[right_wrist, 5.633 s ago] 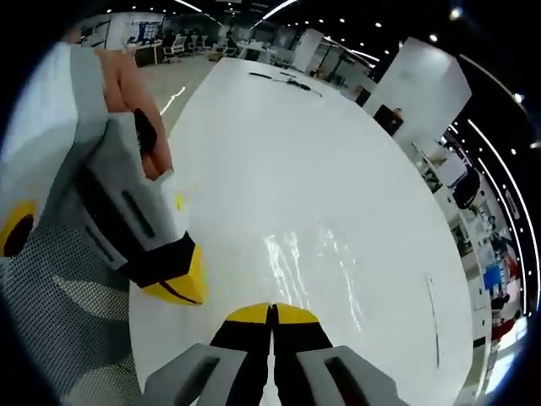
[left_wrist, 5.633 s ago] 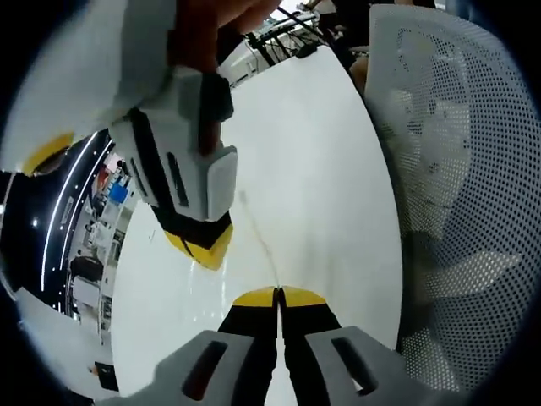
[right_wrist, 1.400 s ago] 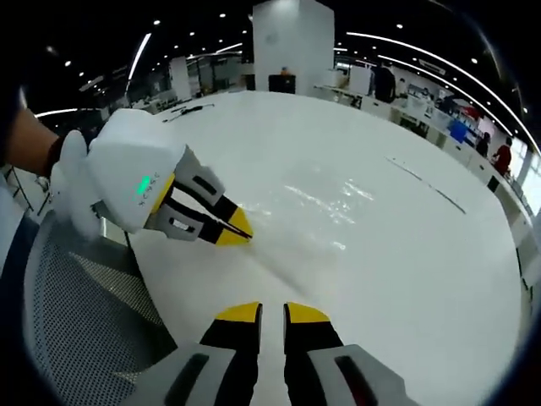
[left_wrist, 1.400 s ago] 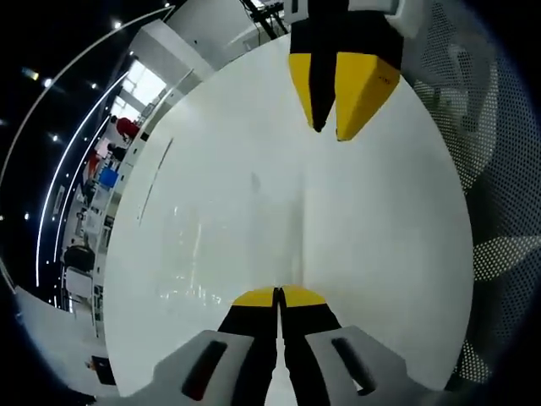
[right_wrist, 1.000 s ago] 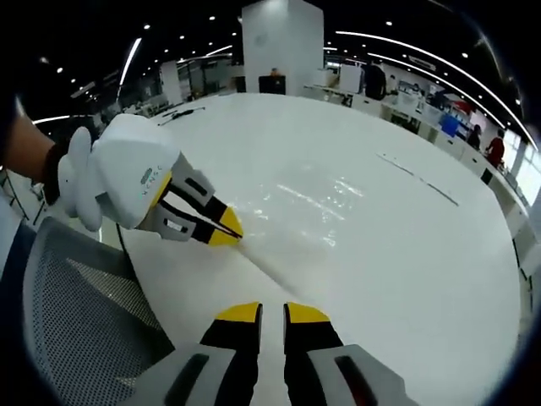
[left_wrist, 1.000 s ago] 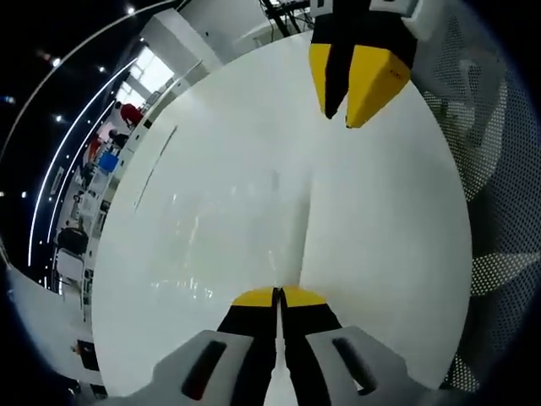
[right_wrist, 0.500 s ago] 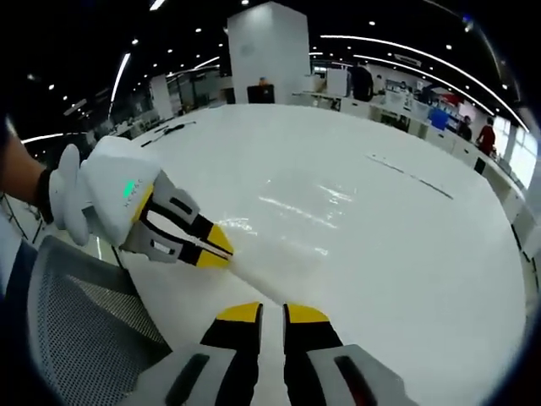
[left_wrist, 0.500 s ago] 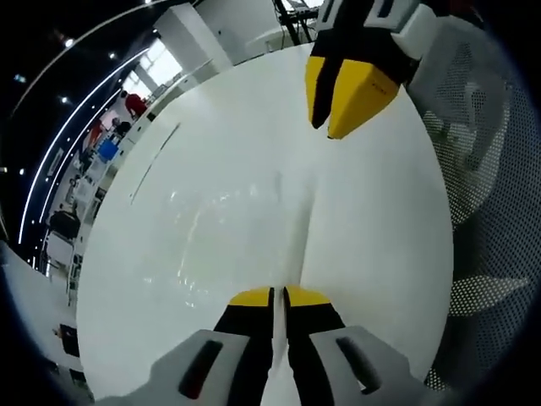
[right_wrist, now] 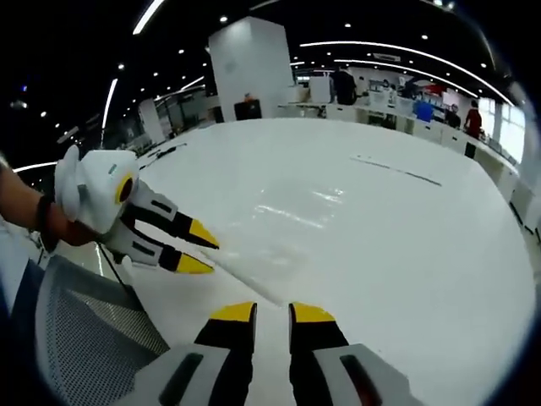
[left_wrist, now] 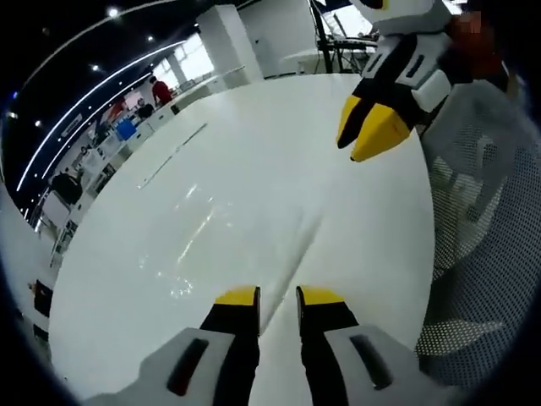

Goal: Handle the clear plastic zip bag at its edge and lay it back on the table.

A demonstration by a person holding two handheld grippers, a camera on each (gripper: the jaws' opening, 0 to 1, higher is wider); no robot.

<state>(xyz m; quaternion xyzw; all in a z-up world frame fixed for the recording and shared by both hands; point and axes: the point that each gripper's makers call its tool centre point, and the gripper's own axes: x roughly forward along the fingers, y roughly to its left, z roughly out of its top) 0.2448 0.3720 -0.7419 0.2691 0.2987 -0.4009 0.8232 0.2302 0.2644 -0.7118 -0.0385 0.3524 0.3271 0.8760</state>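
Left gripper (left_wrist: 277, 296): nearest in the left gripper view; its yellow-tipped black jaws stand a narrow way apart with nothing between them, just above the near edge of the bag. In the right gripper view it comes in from the left as a white-bodied tool with its jaws plainly spread, held by a person's hand (right_wrist: 59, 222).

Right gripper (right_wrist: 272, 313): nearest in the right gripper view; its jaws are parted a little and hold nothing. In the left gripper view it hangs at the upper right, above the table's far side, and how far its jaws are parted I cannot tell there.

Clear plastic zip bag (left_wrist: 228, 241): lies flat on the table just beyond both pairs of jaws, marked by glints and by a long straight edge running away from the left gripper's tips. In the right gripper view that edge passes between the two grippers.

Why so placed: with both pairs of jaws empty and the bag flat, I judge the laying-down done and the grippers free of its edge.

Glossy white oval table (left_wrist: 127, 338): bears the bag; a thin dark line crosses its far part.

Grey mesh chair (left_wrist: 482, 279): stands at the table's rim beside the grippers.

Office hall: dim, with ceiling light strips, desks and a white pillar (right_wrist: 245, 68) far off.
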